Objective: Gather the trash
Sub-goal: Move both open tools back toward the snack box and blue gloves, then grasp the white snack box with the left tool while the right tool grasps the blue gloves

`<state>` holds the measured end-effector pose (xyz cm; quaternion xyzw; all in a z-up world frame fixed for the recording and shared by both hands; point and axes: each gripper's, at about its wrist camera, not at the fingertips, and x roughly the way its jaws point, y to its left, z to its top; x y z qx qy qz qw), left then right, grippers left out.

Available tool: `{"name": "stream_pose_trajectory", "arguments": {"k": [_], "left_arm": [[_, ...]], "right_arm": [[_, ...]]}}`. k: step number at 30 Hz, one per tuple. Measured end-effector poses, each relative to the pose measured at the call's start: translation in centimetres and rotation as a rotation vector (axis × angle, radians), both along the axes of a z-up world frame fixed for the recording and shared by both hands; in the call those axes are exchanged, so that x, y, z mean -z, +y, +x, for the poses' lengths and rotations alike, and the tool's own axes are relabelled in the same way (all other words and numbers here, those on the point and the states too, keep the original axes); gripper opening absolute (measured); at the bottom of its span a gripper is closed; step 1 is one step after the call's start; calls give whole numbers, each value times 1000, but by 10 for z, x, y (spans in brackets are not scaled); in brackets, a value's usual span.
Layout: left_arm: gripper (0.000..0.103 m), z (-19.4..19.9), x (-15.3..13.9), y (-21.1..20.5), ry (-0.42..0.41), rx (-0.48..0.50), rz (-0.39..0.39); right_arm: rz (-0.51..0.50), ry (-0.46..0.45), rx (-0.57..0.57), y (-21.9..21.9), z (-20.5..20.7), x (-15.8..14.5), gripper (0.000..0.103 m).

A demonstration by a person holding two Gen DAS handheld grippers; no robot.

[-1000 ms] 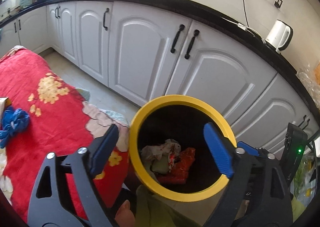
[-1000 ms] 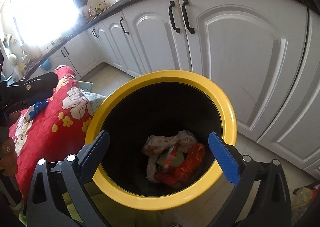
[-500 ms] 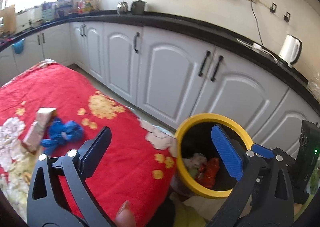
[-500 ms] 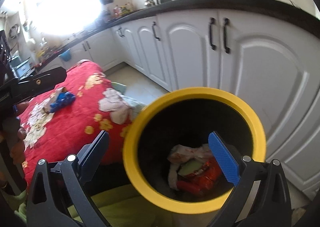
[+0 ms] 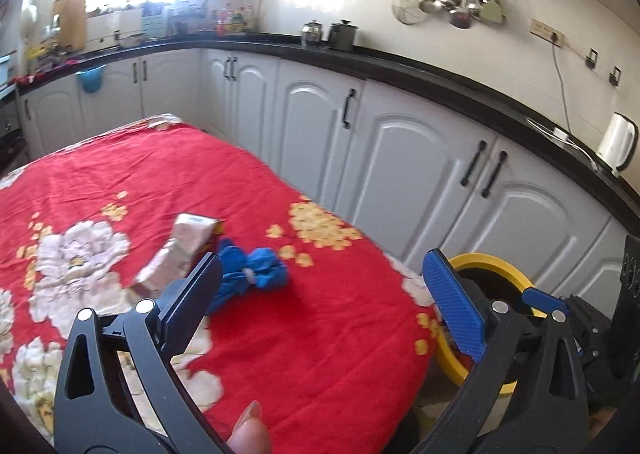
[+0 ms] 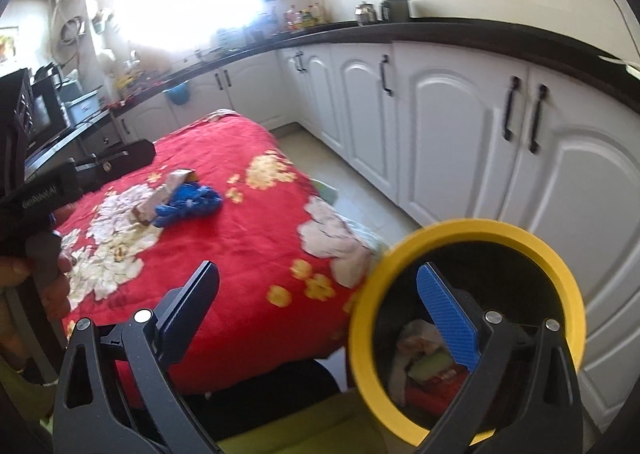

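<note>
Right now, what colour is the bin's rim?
Yellow rim; the right wrist view shows it best.

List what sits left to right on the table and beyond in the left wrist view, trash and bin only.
Crumpled pale wrapper → blue crumpled trash → yellow-rimmed bin, off the table's right edge.

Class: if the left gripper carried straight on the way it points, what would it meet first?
Probably the red cloth on the table, just right of the blue wad. The left gripper is open and empty; depth is uncertain.
</note>
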<state>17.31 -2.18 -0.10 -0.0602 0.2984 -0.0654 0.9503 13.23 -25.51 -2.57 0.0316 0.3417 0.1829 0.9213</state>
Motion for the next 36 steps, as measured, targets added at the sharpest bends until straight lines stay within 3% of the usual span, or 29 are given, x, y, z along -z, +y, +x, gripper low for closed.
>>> {"name": "stream_pose_trajectory", "arguments": {"k": [18, 22, 27, 29, 34, 36], "left_arm": [[92, -2, 19, 117, 46, -220, -42], [83, 1, 29, 135, 76, -237, -63], [77, 13, 45, 149, 136, -208, -92], [70, 18, 51, 151, 155, -194, -105], [68, 33, 65, 152, 200, -157, -116], [67, 41, 70, 150, 213, -143, -115]], "right_arm": [[-25, 4, -148, 101, 58, 3, 96], [-20, 49, -183, 123, 82, 13, 96], [3, 124, -223, 148, 105, 28, 82], [5, 151, -237, 160, 114, 34, 78], [8, 205, -254, 177, 133, 47, 63], [20, 230, -268, 180, 138, 53, 42]]}}
